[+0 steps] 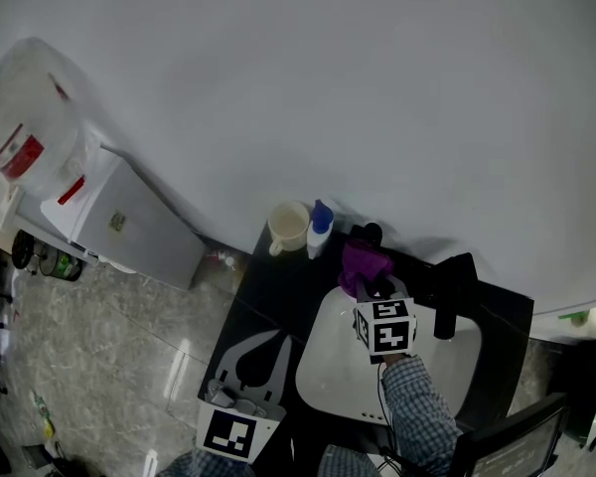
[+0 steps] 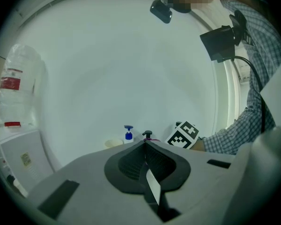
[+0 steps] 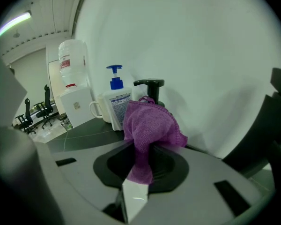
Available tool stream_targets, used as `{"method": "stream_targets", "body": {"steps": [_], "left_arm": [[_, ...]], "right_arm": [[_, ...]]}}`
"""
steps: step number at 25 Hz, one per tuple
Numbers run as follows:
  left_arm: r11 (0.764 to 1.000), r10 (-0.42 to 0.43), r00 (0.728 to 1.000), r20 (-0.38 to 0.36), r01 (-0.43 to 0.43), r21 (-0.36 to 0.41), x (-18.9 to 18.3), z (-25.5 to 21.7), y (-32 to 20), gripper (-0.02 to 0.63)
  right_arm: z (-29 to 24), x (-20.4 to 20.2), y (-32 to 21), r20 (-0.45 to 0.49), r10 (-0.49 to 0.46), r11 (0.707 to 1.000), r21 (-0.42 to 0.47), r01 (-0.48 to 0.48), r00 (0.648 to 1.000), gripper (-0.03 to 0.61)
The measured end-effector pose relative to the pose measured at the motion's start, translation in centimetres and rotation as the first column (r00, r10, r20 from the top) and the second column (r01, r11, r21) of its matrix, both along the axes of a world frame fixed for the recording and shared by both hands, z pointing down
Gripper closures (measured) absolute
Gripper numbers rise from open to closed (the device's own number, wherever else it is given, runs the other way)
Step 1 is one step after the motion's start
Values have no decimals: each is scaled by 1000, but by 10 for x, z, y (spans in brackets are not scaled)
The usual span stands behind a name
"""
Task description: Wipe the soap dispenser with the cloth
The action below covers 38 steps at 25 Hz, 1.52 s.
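A: Where's the soap dispenser?

B: Centre of the right gripper view, at the back of the black countertop by the white wall. Only its black pump head shows; the purple cloth covers the body below it.

A: And who has the cloth?

B: The right gripper. Its jaws are closed on the lower end of the cloth, and the rest bunches up above them against the dispenser.

A: The left gripper?

B: Jaws pressed together with nothing between them. In the head view it sits low and left of centre, well apart from the dispenser.

A: What's around it?

B: Just left of the dispenser is a white bottle with a blue pump, then a cream mug. Below the right gripper in the head view lies a white basin, with a black tap to its right. A water cooler stands at the upper left
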<state>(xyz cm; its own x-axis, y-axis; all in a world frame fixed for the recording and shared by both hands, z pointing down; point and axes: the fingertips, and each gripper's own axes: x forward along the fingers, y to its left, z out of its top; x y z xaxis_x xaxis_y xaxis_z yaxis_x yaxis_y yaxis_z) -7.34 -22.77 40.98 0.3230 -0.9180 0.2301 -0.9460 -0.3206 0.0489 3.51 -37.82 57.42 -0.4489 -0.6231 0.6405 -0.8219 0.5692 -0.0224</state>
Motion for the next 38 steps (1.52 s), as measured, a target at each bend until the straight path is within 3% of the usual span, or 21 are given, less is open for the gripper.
{"method": "stream_targets", "body": {"steps": [6,19,31,38], "left_arm": [[1000,7,1000,-2,-7,3,-1,-2,-2,612],[1000,-2,1000,-2,2,5,-7,-3,-1,612],[1000,6,1000,-3,-6,20,-6,-11,4,612],[998,35,999,-8,-34,54,-5,-22,17,612]], "right_arm": [[-10,25,-14,11,96,995,22,-97,995,502],[-16,47,-44,0,200,979,45,-200,980,502],[-62,53,-47,113,242,957,135,-256,964,502],[-91,59,-14,168,261,940,180,-290,951,502]]}}
